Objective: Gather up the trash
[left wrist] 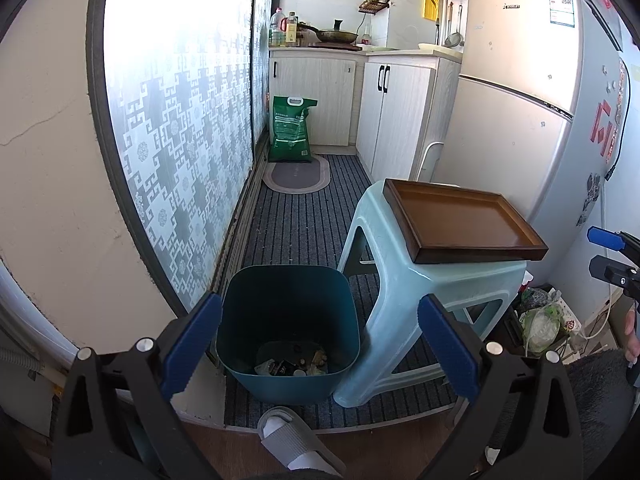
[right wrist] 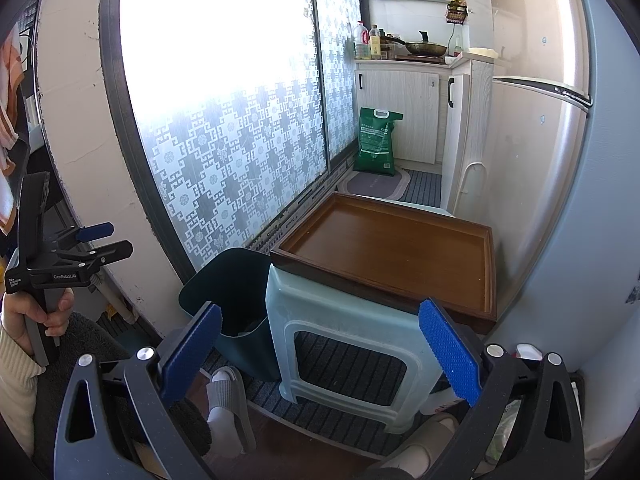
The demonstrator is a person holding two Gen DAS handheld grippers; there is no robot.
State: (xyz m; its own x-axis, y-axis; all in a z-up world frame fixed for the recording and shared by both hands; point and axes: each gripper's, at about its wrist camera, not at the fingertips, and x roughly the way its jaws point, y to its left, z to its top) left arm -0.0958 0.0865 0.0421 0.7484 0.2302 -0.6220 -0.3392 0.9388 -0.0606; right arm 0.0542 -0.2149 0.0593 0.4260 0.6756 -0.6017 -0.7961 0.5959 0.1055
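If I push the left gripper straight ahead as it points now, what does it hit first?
Probably the dark teal trash bin: it sits centred between the open left gripper fingers. Depth is unclear, so the pale stool may brush.

The bin (left wrist: 288, 320) at lower centre was dark teal, the stool (left wrist: 432, 304) beside it pale mint, and the tray (left wrist: 460, 220) on top a warm brown with darker edges. Both grippers wore blue pads (right wrist: 448, 354) on black frames — the window film (left wrist: 180, 152) at left showed a grey-and-white fret pattern. The floor mat (left wrist: 304, 224) was striped dark grey; the sack (left wrist: 291, 130) at the far end was green.
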